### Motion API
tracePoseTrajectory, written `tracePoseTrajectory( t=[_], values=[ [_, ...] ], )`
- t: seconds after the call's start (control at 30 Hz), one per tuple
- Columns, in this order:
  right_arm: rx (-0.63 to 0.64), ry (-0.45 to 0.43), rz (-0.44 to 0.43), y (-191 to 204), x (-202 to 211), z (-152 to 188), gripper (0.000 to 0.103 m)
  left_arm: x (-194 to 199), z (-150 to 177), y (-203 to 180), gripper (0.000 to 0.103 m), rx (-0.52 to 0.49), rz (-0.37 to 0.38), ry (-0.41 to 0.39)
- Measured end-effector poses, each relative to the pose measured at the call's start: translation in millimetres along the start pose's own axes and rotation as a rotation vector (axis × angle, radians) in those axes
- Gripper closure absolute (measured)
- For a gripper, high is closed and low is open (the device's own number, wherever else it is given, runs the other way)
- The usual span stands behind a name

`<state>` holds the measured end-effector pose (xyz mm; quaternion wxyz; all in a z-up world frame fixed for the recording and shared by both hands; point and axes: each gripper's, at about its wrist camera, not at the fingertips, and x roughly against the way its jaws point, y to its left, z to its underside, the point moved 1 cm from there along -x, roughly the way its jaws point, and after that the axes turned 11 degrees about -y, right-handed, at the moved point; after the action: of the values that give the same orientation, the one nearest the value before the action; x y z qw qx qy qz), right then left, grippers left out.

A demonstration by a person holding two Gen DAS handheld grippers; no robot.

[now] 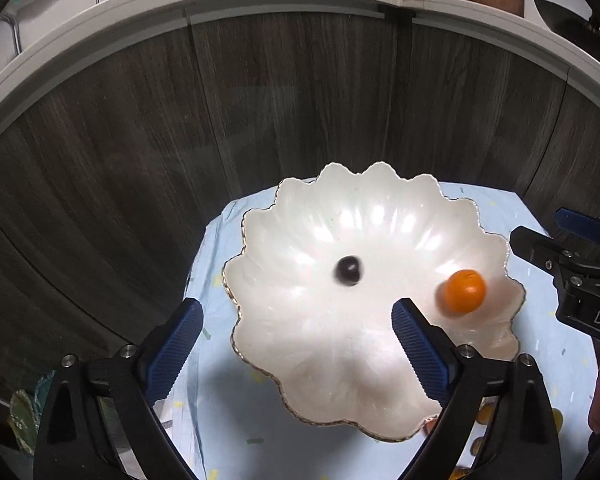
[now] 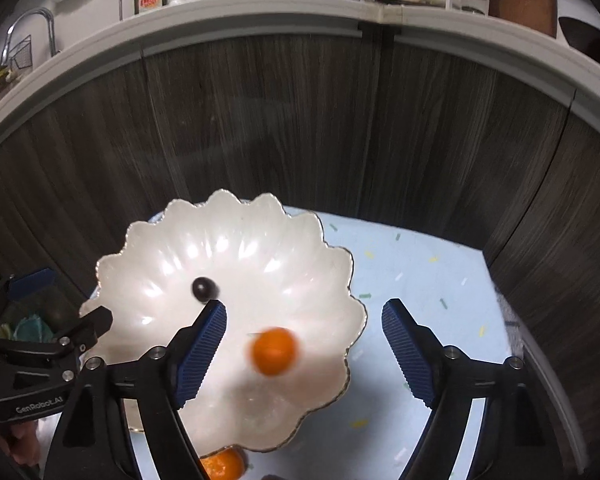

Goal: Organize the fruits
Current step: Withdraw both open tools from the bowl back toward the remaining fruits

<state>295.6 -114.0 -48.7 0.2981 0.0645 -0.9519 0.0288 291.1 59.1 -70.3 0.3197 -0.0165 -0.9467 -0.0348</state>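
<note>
Two fruits in dish (image 1: 380,216); only rt view shows orange (image 2: 222,465) below.

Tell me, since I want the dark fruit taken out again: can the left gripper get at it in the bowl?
Probably yes. The left gripper is open above the white bowl, and the dark fruit lies alone ahead of its fingers. The orange fruit sits off to the side, and nothing covers the dark one.
</note>
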Motion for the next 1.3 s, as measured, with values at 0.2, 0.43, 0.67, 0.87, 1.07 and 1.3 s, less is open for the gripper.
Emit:
tracePoseTrajectory(
  t=[0.2,0.43,0.67,0.87,1.07,1.3],
  values=[
    [-0.019,-0.025,0.004,-5.5,17.5,-2.0,0.022,15.6,-2.2,-7.0,0.004,-0.009,0.001,-0.02],
    [-0.047,-0.037,0.016,-16.7,35.3,2.4,0.022,33.6,-3.1,-20.6,0.004,-0.013,0.019,-0.042],
    [-0.066,-0.051,0.031,-29.6,55.6,10.7,0.022,52.5,0.3,-34.7,0.004,-0.024,0.045,-0.062],
    [-0.074,-0.07,0.042,-36.6,74.3,17.0,0.022,67.8,7.5,-43.4,0.004,-0.007,0.064,-0.063],
    [-0.07,-0.081,0.05,-40.8,90.4,26.7,0.022,78.4,15.2,-49.7,0.004,-0.002,0.067,-0.068],
    [-0.077,-0.072,0.054,-45.0,100.6,39.9,0.022,86.4,24.2,-58.1,0.004,-0.015,0.073,-0.064]
  ],
)
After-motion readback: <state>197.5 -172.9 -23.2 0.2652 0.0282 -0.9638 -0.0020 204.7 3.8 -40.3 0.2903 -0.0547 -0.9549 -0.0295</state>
